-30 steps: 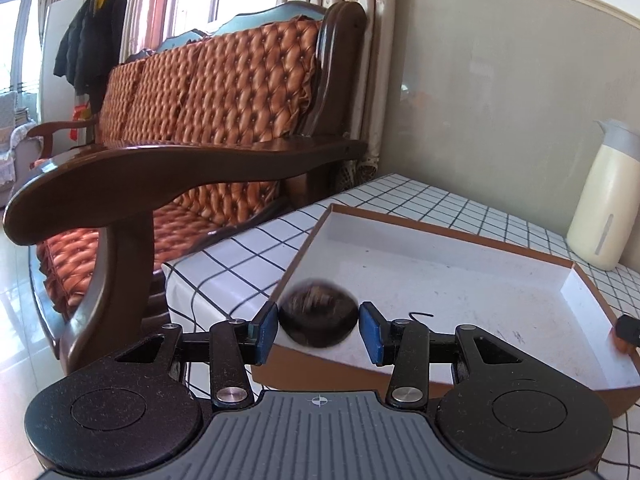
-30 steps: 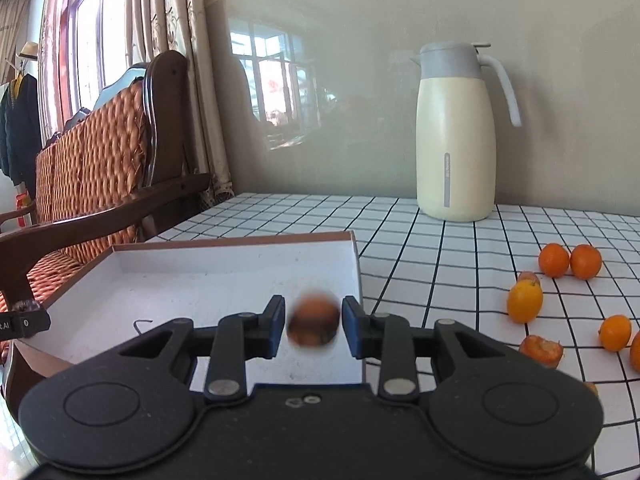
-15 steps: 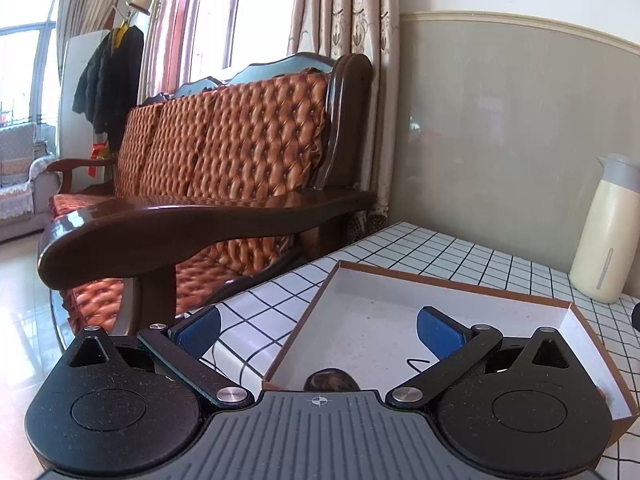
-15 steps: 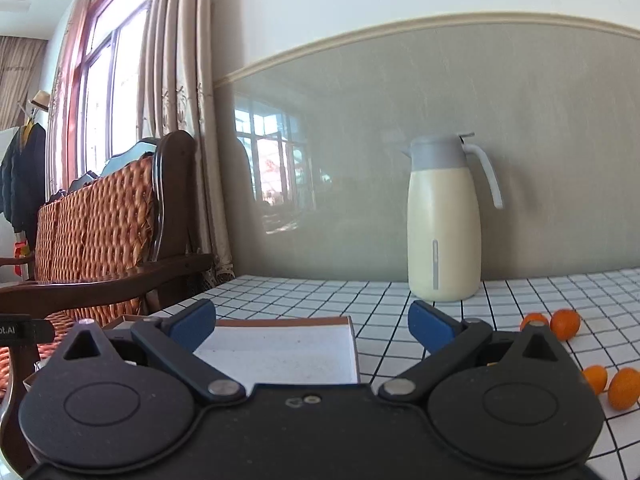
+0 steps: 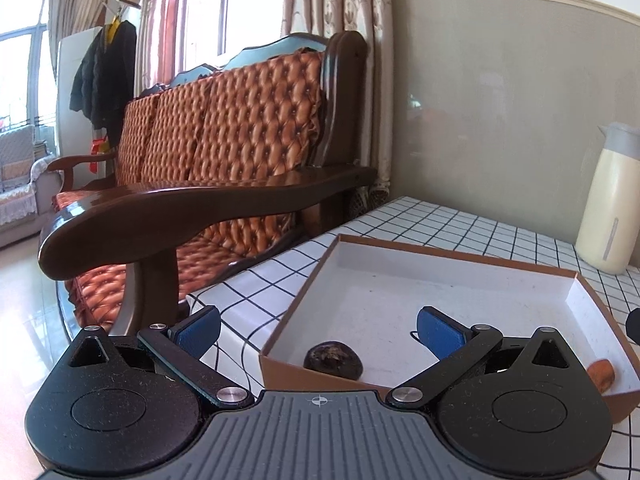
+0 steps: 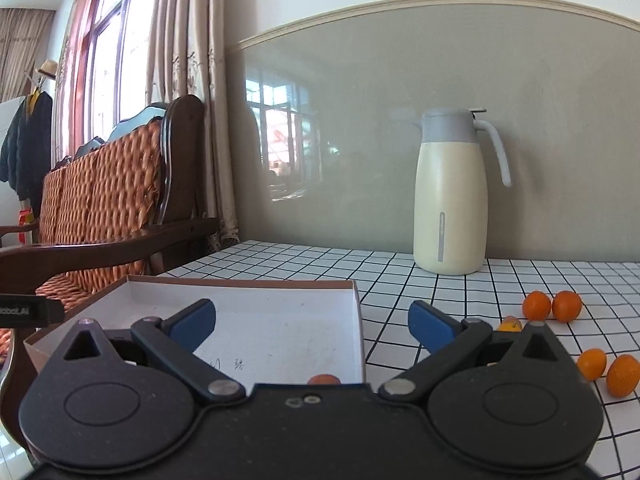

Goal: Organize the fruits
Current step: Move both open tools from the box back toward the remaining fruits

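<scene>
Five loose oranges [image 6: 537,305] lie on the surface at three o'clock of our right hand-held gripper [image 6: 312,322] (the nearer one); both it and the left hand-held gripper [image 5: 318,330] gape wide, empty, over the box [image 5: 460,296].

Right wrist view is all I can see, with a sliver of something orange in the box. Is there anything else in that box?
Observer: Yes. The left wrist view shows a dark brown fruit lying in the box by its near wall.
Operator: Is it touching the orange one?
Observer: No. The orange fruit lies apart, at the opposite near corner.
Operator: Is the other gripper holding anything?
Observer: No. The left gripper is wide open, gripping nothing.
</scene>
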